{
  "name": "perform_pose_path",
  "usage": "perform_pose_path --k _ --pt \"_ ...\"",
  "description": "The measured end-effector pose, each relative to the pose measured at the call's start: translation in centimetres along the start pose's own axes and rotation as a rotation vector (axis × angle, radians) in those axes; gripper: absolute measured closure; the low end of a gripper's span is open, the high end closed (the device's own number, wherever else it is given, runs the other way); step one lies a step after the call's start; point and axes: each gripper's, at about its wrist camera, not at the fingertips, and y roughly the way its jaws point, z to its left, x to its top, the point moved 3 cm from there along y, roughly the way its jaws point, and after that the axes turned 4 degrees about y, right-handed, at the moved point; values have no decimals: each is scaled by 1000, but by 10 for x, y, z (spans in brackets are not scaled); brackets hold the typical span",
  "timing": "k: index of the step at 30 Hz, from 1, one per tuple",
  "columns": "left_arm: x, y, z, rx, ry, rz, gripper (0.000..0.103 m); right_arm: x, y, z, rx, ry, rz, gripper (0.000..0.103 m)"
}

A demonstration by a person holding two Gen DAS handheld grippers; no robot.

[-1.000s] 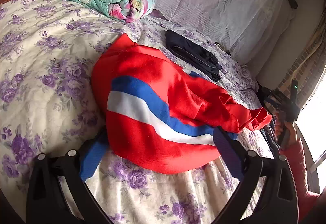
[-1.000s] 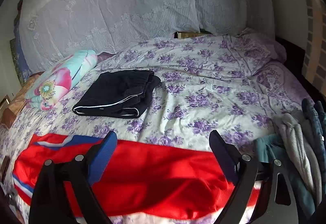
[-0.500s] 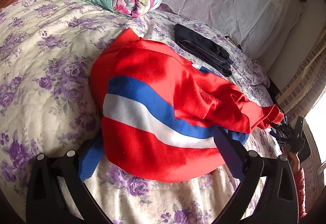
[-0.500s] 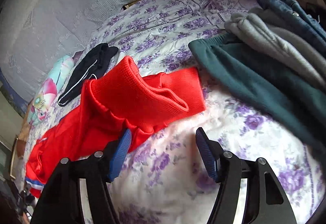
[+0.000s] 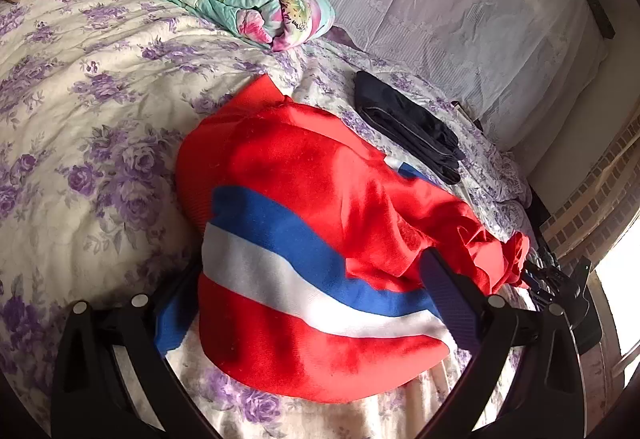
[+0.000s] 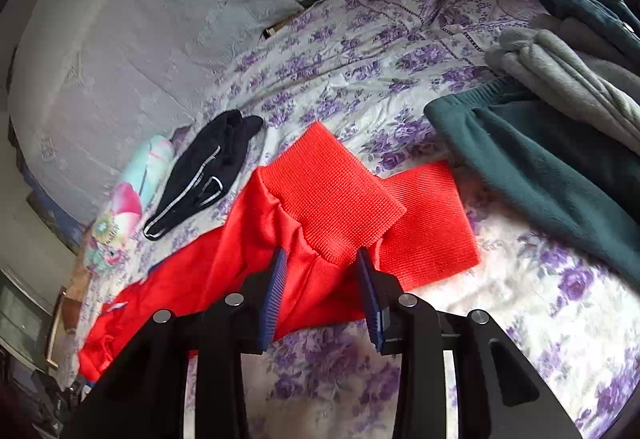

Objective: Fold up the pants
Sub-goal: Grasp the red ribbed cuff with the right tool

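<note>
Right now the right tool (image 6: 320,259) has just been closing; its jaws straddle the ribbed cuffs of the red pants (image 6: 332,199), pads not yet pressing as far as I can tell. Left tool (image 5: 308,279) is released wide, its jaws either side of the striped end (image 5: 304,279) of the pants, nothing clamped. Pants lie crumpled across the floral bed (image 5: 80,119), legs crossed at the cuffs. Judgement: pinch both cuff layers together before lifting, otherwise one leg slips. Both tools point down at a shallow slant toward the bed. Folded black pants (image 6: 204,171) and a green pair (image 6: 540,175) sit apart.
</note>
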Motion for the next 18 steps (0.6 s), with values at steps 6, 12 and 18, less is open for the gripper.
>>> perform_pose_path --k 6,12,18 --pt "-1 3 -3 33 20 25 5 0 14 -2 -11 4 24 66" --pt "-1 3 -3 26 16 21 5 -7 34 15 -85 -127 59 87" --pt "5 -7 26 -43 -153 36 69 -2 -22 8 62 -4 -59 89"
